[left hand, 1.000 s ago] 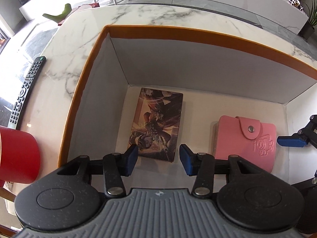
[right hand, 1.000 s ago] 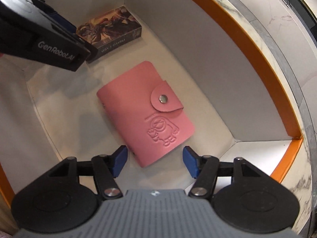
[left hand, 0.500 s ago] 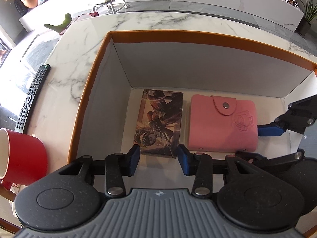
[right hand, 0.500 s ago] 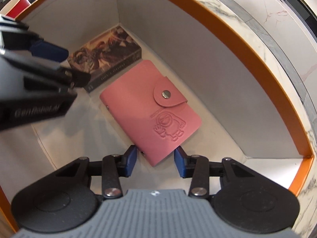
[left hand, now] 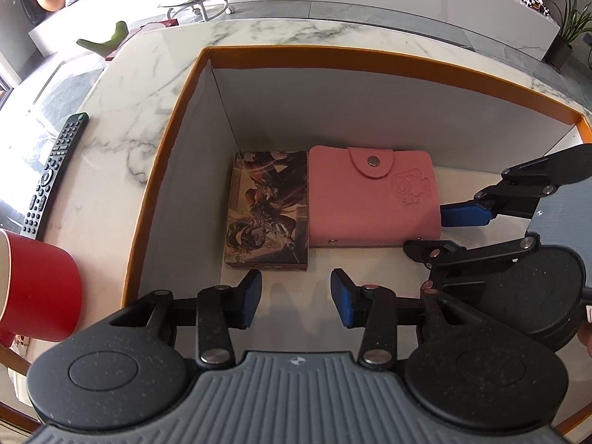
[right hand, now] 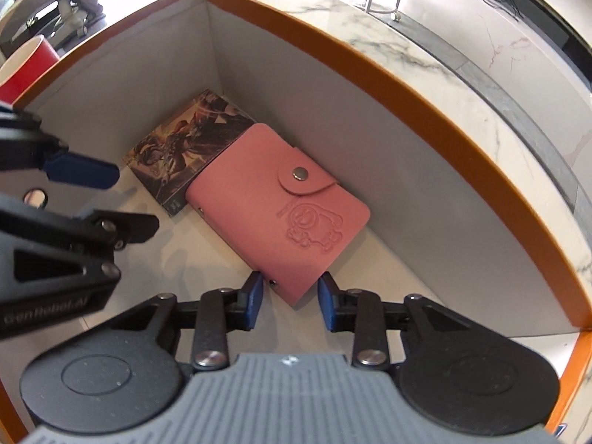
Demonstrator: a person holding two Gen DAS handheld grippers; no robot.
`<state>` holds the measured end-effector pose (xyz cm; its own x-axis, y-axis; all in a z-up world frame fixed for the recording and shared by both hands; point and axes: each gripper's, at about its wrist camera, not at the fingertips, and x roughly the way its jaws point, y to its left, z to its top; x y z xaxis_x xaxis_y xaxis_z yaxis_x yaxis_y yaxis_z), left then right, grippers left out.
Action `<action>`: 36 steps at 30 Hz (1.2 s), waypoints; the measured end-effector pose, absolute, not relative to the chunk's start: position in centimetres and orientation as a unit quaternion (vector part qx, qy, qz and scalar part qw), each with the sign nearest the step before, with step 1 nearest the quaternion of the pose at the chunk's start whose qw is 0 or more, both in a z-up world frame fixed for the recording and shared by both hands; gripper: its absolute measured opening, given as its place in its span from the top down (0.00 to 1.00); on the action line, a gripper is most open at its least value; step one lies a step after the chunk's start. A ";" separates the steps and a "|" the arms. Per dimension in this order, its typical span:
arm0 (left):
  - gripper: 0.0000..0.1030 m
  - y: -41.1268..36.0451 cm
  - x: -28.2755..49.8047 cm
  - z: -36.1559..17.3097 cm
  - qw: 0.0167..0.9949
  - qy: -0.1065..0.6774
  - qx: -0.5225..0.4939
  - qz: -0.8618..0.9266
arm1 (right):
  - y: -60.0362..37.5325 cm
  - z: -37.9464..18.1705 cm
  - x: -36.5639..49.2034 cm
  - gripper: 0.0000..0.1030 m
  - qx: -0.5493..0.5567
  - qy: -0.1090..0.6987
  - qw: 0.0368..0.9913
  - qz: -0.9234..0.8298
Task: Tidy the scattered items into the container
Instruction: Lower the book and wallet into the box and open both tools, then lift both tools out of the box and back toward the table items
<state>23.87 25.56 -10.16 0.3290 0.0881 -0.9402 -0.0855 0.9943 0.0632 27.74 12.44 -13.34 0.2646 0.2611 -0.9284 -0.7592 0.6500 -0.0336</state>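
Note:
A pink snap wallet (left hand: 372, 198) (right hand: 281, 211) lies flat on the floor of the orange-rimmed box (left hand: 333, 53) (right hand: 370, 70), pressed against an illustrated card box (left hand: 268, 211) (right hand: 185, 155) on its left. My right gripper (right hand: 290, 303) straddles the wallet's near corner with its blue pads (right hand: 253, 301) close to it; it also shows in the left wrist view (left hand: 440, 233). My left gripper (left hand: 296, 298) is open and empty just in front of the card box.
A red cup (left hand: 35, 288) (right hand: 26, 66) stands outside the box at its left. A black remote (left hand: 55, 170) lies on the marble table (left hand: 122, 118) further left. A green bird figure (left hand: 103, 40) sits at the far table edge.
The right gripper has pushed the pink wallet left until it touches the card box, and its jaws have narrowed around the wallet's corner. The left gripper has drawn back and up.

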 end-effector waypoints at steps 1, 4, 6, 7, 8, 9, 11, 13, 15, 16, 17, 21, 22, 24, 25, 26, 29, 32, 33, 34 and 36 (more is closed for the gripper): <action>0.58 25.6 23.9 -10.2 0.814 0.578 0.003 0.055 | 12.4 -13.3 27.7 0.66 -0.246 0.503 0.756 0.339; 0.61 25.5 24.1 -10.5 0.811 0.582 0.008 0.061 | 12.2 -13.1 27.7 0.66 -0.240 0.502 0.758 0.341; 0.61 25.4 24.2 -10.6 0.810 0.583 0.012 0.066 | 11.9 -13.0 27.8 0.66 -0.231 0.504 0.758 0.343; 0.61 25.4 24.2 -10.6 0.810 0.582 0.012 0.067 | 11.7 -13.0 27.9 0.66 -0.226 0.505 0.758 0.345; 0.61 25.4 24.2 -10.6 0.810 0.582 0.012 0.068 | 11.5 -12.9 27.9 0.66 -0.221 0.506 0.759 0.346; 0.61 25.5 24.2 -10.6 0.811 0.582 0.012 0.069 | 11.5 -12.9 27.9 0.66 -0.222 0.506 0.759 0.346; 0.61 25.5 24.2 -10.6 0.811 0.580 0.012 0.071 | 11.5 -12.7 27.7 0.66 -0.229 0.502 0.759 0.346; 0.61 25.5 24.0 -10.4 0.814 0.576 0.006 0.074 | 11.4 -12.3 27.4 0.65 -0.235 0.501 0.760 0.342; 0.61 25.3 23.7 -10.0 0.818 0.569 0.006 0.080 | 11.2 -11.9 27.1 0.62 -0.238 0.502 0.760 0.337; 0.61 25.2 23.6 -9.8 0.820 0.566 0.008 0.083 | 11.1 -11.8 27.0 0.62 -0.241 0.504 0.759 0.334; 0.61 25.0 23.4 -9.4 0.823 0.562 0.007 0.083 | 10.9 -11.6 26.9 0.62 -0.243 0.505 0.759 0.331; 0.61 24.0 22.5 -8.3 0.830 0.552 0.004 0.078 | 9.7 -10.4 26.2 0.62 -0.236 0.501 0.767 0.325; 0.61 23.7 22.2 -8.1 0.832 0.549 0.003 0.080 | 9.4 -9.9 26.0 0.62 -0.233 0.499 0.769 0.324; 0.61 23.2 21.7 -7.5 0.836 0.543 0.002 0.081 | 8.7 -8.9 25.7 0.61 -0.228 0.495 0.774 0.322; 0.61 23.0 21.4 -7.3 0.838 0.540 0.001 0.081 | 8.4 -8.4 25.7 0.60 -0.225 0.493 0.776 0.323; 0.61 22.7 21.1 -6.9 0.840 0.537 -0.001 0.080 | 7.5 -7.9 25.0 0.57 -0.223 0.489 0.779 0.324; 0.61 21.6 20.1 -5.8 0.849 0.523 -0.007 0.078 | 6.5 -6.2 23.7 0.54 -0.221 0.473 0.789 0.324; 0.60 20.6 19.0 -4.6 0.862 0.501 -0.013 0.081 | 6.0 -4.8 23.2 0.54 -0.224 0.452 0.802 0.320; 0.60 20.2 18.6 -4.2 0.866 0.493 -0.015 0.082 | 6.1 -4.8 22.9 0.53 -0.223 0.445 0.807 0.318; 0.60 19.8 18.2 -3.9 0.871 0.485 -0.016 0.082 | 6.1 -4.9 22.6 0.54 -0.222 0.439 0.812 0.316; 0.60 18.9 17.5 -3.2 0.878 0.471 -0.017 0.081 | 5.4 -4.3 21.9 0.53 -0.216 0.427 0.821 0.312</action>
